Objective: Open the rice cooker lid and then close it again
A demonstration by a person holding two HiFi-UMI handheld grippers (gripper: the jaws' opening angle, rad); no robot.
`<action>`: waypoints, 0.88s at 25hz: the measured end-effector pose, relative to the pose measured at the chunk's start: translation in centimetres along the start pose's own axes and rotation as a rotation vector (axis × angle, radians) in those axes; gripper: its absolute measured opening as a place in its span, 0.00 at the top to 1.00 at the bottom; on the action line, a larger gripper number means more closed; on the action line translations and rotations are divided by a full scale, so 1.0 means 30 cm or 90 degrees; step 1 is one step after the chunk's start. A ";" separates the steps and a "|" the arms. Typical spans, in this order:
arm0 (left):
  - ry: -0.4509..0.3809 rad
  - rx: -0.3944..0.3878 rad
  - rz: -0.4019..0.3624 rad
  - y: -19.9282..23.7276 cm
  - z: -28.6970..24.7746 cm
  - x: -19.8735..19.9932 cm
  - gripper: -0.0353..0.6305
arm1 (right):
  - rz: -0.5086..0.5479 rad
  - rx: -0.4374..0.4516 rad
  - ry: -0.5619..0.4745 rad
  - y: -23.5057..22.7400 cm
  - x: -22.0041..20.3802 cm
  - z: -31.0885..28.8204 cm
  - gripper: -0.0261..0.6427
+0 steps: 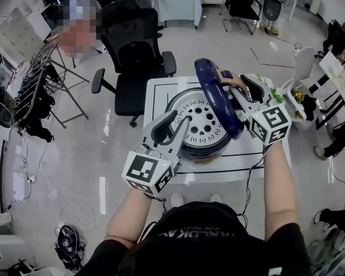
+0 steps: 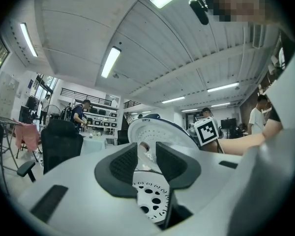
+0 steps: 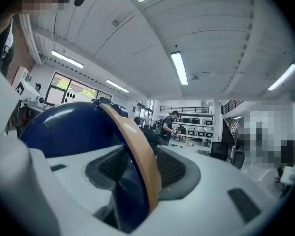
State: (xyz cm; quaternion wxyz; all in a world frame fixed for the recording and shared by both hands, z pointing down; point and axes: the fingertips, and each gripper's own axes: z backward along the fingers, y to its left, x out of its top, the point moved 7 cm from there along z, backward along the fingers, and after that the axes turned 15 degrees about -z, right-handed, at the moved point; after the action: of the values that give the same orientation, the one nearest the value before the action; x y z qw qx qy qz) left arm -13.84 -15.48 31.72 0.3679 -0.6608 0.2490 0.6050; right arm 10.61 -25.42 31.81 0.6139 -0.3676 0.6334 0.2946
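Right tongs (image 3: 140, 157) on lid (image 3: 64, 127) rim — underside (image 2: 155, 131) in left gripper view

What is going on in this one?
A person works a rice cooker on a small white table with two handheld grippers. The right gripper has its fingers closed on the edge of the blue lid, which stands raised nearly upright. The left gripper sits at the cooker's front-left rim, fingers apart, clamping nothing. The perforated plate inside is exposed.
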 end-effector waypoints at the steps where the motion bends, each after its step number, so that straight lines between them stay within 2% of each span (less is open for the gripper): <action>1: 0.001 0.002 -0.001 -0.014 -0.003 0.005 0.76 | -0.019 0.001 -0.009 -0.020 0.004 0.010 0.69; 5: 0.011 0.011 -0.005 -0.080 -0.024 0.009 0.76 | -0.093 0.004 -0.042 -0.113 0.001 0.055 0.69; 10: 0.024 0.021 -0.008 -0.159 -0.059 0.013 0.76 | -0.150 0.001 -0.069 -0.215 -0.014 0.106 0.71; 22: 0.035 0.048 0.000 -0.288 -0.104 0.003 0.76 | -0.192 0.006 -0.068 -0.314 -0.069 0.178 0.72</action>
State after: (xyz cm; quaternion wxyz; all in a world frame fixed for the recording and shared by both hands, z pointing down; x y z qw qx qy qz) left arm -5.20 -12.70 33.22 0.3858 -0.6628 0.2812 0.5769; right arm 21.35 -26.03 34.23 0.6859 -0.4391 0.5389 0.2153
